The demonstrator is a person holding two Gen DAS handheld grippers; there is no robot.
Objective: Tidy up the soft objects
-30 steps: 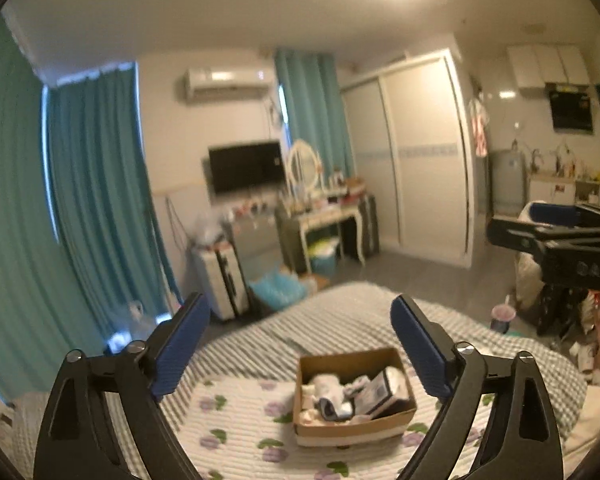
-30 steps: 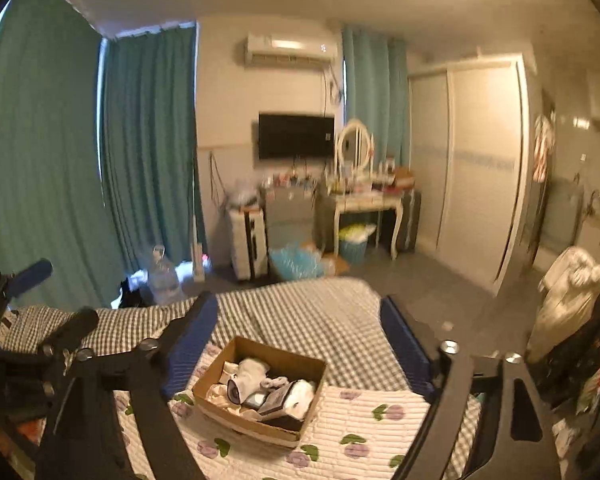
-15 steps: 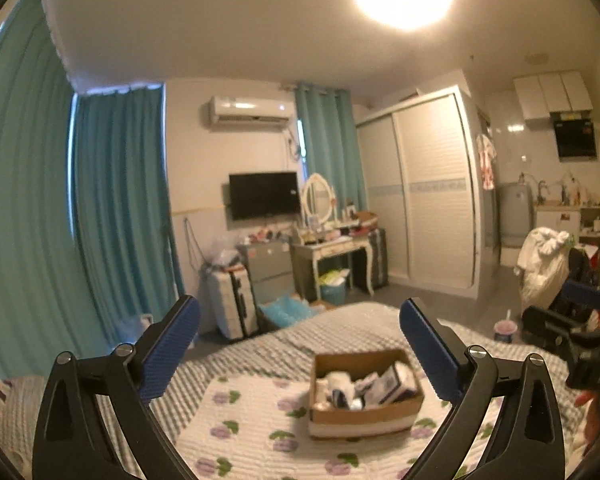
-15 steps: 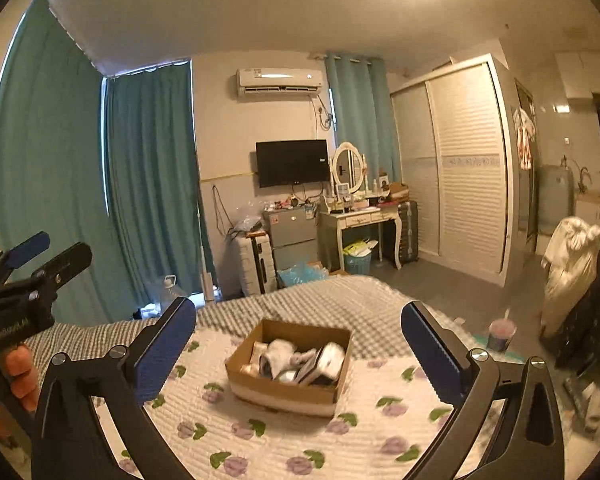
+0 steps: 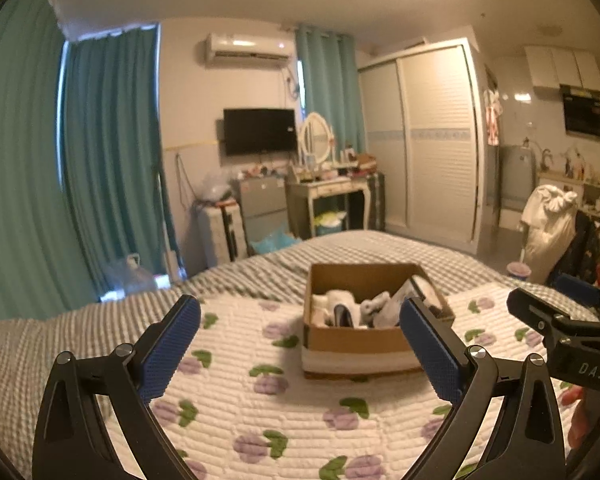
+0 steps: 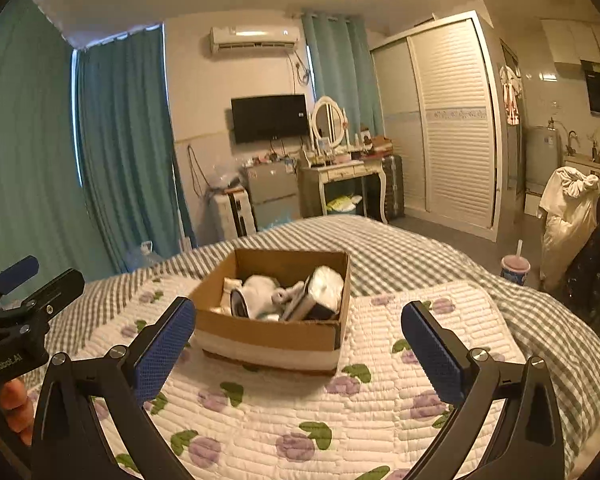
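Observation:
A cardboard box (image 5: 356,340) sits on the white flower-print quilt (image 5: 260,400) on the bed. It holds several rolled soft items, white and grey socks (image 5: 376,306). It also shows in the right wrist view (image 6: 268,336), with the socks (image 6: 260,292) inside. My left gripper (image 5: 300,344) is open and empty, hovering short of the box. My right gripper (image 6: 298,352) is open and empty, hovering before the box. Each gripper shows at the edge of the other's view: the right gripper (image 5: 568,320) and the left gripper (image 6: 16,312).
A grey checked blanket (image 6: 420,248) covers the far part of the bed. Beyond it stand teal curtains (image 5: 112,152), a suitcase (image 5: 224,232), a dressing table (image 5: 332,192) and a white wardrobe (image 5: 436,140). A cup (image 6: 514,270) stands on the floor at the right.
Both grippers have tilted down and moved closer to the box, which now looks larger. Both stay open and empty.

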